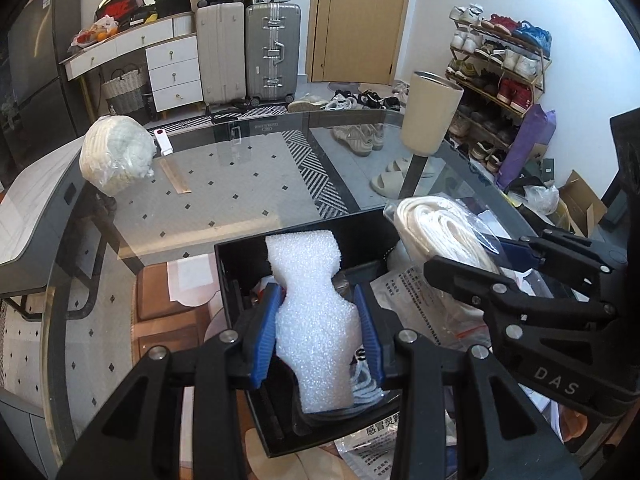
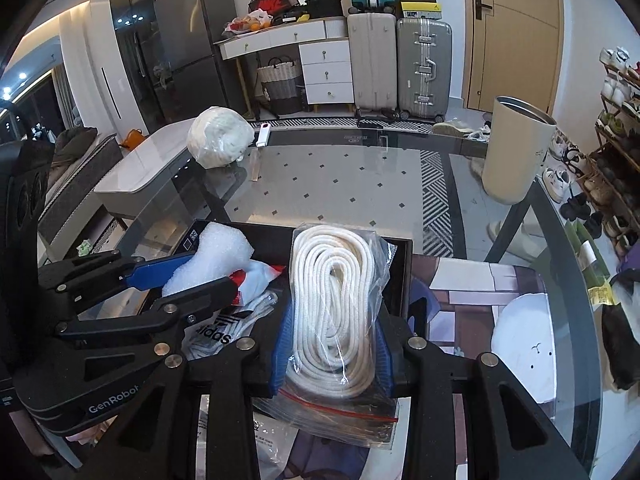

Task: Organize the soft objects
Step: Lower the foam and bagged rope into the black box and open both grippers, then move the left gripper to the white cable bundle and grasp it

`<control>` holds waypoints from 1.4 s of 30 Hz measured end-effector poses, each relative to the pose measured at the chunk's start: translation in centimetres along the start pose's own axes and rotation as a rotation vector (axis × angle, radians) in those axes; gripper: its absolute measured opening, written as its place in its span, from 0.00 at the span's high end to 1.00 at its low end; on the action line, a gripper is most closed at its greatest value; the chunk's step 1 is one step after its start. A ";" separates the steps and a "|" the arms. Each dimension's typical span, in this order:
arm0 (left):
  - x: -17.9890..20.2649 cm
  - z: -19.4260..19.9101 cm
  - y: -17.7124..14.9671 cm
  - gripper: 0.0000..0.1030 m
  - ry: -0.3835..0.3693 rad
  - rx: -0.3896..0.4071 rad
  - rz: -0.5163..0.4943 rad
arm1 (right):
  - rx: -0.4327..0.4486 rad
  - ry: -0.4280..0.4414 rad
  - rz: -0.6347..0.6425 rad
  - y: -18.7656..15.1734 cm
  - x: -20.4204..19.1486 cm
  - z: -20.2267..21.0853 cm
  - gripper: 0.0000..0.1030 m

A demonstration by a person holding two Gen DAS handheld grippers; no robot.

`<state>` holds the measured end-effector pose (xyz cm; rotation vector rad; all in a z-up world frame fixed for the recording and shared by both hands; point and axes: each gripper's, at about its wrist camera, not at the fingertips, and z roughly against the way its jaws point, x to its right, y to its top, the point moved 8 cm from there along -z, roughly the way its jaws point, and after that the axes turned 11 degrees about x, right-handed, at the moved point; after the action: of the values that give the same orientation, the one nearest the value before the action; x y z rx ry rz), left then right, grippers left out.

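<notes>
inside the black box [image 1: 240, 276] on the glass table [image 1: 248, 176], much is buried: the left gripper [image 1: 318, 332] has its blue fingers [image 1: 265, 332] clenched on the waist of a white foam piece [image 1: 316, 312], whose lower end hides what lies beneath, only a scrap of white lace and dark fabric showing. the left wrist view cuts the bagged white rope [image 1: 444, 232] behind the right gripper's arm; the right wrist view shows it whole, the right gripper [image 2: 332, 344] grasping the rope bag [image 2: 332, 304] between both fingers over the box's right side. only that view reveals an adidas-printed bag [image 2: 216, 332]. a wrapped white bundle [image 1: 116, 152] sits well apart at the table's far edge.
</notes>
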<state>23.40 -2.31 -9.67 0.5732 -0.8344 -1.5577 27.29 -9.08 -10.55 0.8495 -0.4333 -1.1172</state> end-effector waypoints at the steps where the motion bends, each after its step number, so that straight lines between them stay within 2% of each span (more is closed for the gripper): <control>1: 0.1 0.0 -0.1 0.63 0.002 -0.003 -0.004 | 0.001 0.002 0.000 0.0 -0.1 0.1 0.62; 5: 0.2 0.1 -0.2 0.60 0.008 -0.012 -0.021 | 0.004 0.004 0.000 -0.2 -0.2 0.6 0.60; 7: 0.2 0.2 -0.2 0.49 0.011 -0.014 -0.023 | 0.005 0.008 -0.002 -0.3 -0.1 0.9 0.56; 9: 0.0 0.4 -0.2 0.45 0.030 -0.009 -0.029 | 0.006 0.007 -0.005 -0.3 -0.1 1.0 0.54; 19: 0.0 1.3 -0.5 0.45 0.019 -0.032 -0.022 | -0.024 0.035 -0.024 -0.8 -0.4 2.1 0.52; 26: 0.8 5.3 -0.4 0.44 -0.002 0.002 -0.073 | -0.023 0.096 0.003 -1.1 -1.1 5.5 0.52; 31: 3.6 8.0 -3.7 0.42 -0.075 -0.041 -0.205 | -0.074 0.108 0.041 -3.9 -1.1 7.4 0.52; 38: 7.1 8.8 -10.5 0.39 -0.161 -0.139 -0.282 | -0.203 0.119 0.083 -10.5 -0.7 8.0 0.52; 41: 8.8 8.6 -12.2 0.36 -0.183 -0.163 -0.329 | -0.258 0.120 0.114 -13.3 -1.1 7.6 0.52; 42: 9.2 8.5 -12.7 0.32 -0.185 -0.173 -0.339 | -0.268 0.123 0.120 -13.7 -1.3 7.5 0.52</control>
<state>7.48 -9.46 -13.37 0.4650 -0.7567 -1.9952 13.35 -13.20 -16.44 0.6439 -0.2227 -0.9803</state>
